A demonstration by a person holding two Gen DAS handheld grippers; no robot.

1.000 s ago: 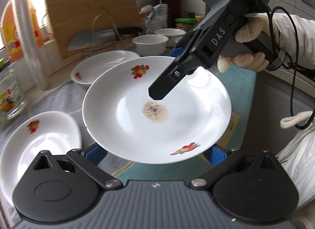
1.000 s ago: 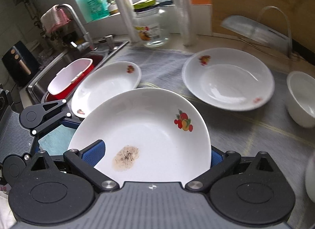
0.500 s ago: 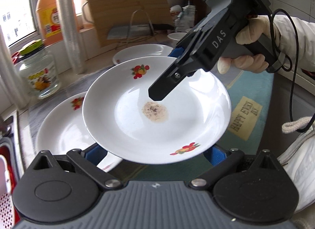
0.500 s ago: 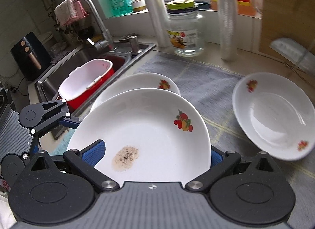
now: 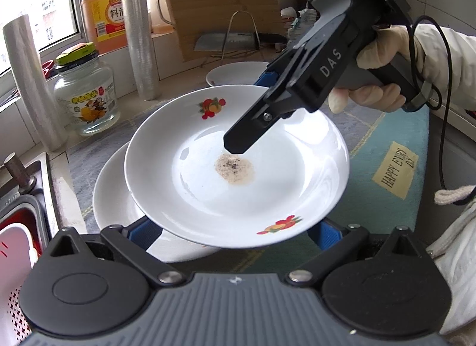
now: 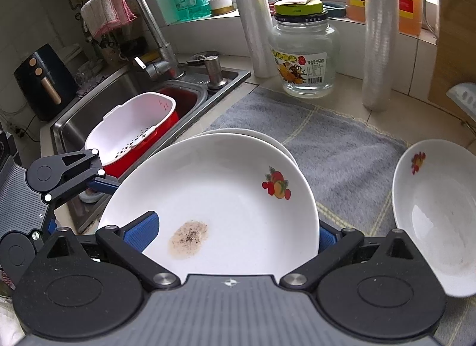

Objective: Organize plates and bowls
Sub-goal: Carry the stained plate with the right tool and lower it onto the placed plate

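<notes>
Both the left gripper (image 5: pixel 235 231) and right gripper (image 6: pixel 238 234) clamp opposite rims of the stained plate (image 5: pixel 238 164), held above a second plate (image 5: pixel 116 200) on the mat (image 6: pixel 336 149). Uneven release could tip it, chipping both

Right tool (image 5: pixel 261 102): black pistol-grip body, grey upper panel, white letters "DAS" on the side, blue pads on the fingers (image 5: pixel 265 78), one silver screw at the linkage, three round sockets at the rear, thin black cable looping from the handle. Hand (image 5: pixel 383 78) wears a cream glove; sleeve off-white. Left tool (image 6: pixel 74 185): ribbed grey housing, black linkage arms with silver and white pivot screws, blue pads.
</notes>
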